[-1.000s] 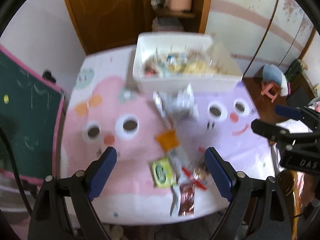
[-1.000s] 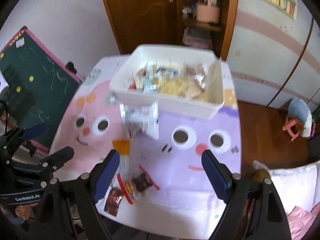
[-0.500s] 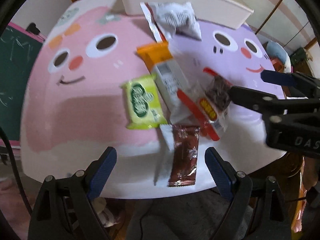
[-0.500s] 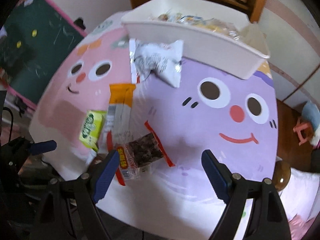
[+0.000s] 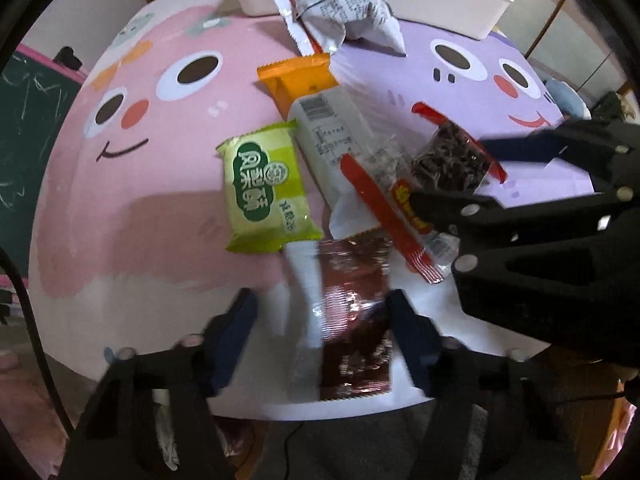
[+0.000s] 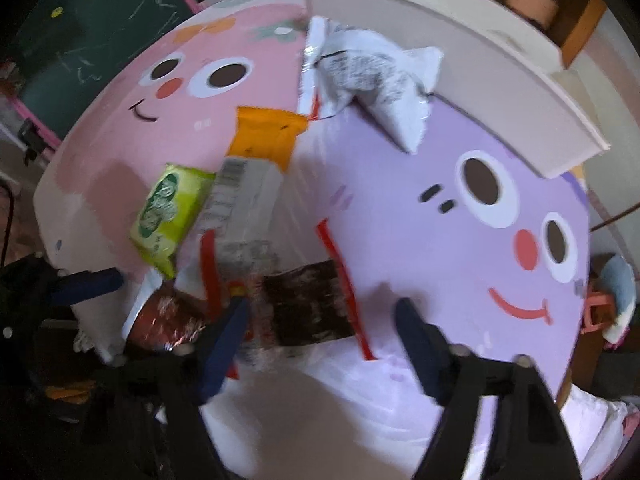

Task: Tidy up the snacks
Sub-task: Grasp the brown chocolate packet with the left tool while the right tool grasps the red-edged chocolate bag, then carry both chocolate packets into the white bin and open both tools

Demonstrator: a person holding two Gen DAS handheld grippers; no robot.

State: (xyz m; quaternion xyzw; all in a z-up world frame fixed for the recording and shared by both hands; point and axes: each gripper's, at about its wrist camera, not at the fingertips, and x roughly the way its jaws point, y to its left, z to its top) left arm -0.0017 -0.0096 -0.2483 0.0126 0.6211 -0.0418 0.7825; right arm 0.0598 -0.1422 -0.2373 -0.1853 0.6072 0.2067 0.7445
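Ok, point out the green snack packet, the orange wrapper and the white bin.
green snack packet [image 5: 267,190], left wrist view, printed front face.
orange wrapper [image 5: 298,77], left wrist view, middle of the orange end.
white bin [image 6: 472,80], right wrist view, outer side wall.

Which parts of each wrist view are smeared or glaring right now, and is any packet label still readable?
Left wrist view: the closing left gripper and the shiny brown packet between its fingers are motion-blurred, with foil glare; the green packet label stays sharp. Right wrist view: smeared throughout, the closing right gripper blurred around the dark snack bag.
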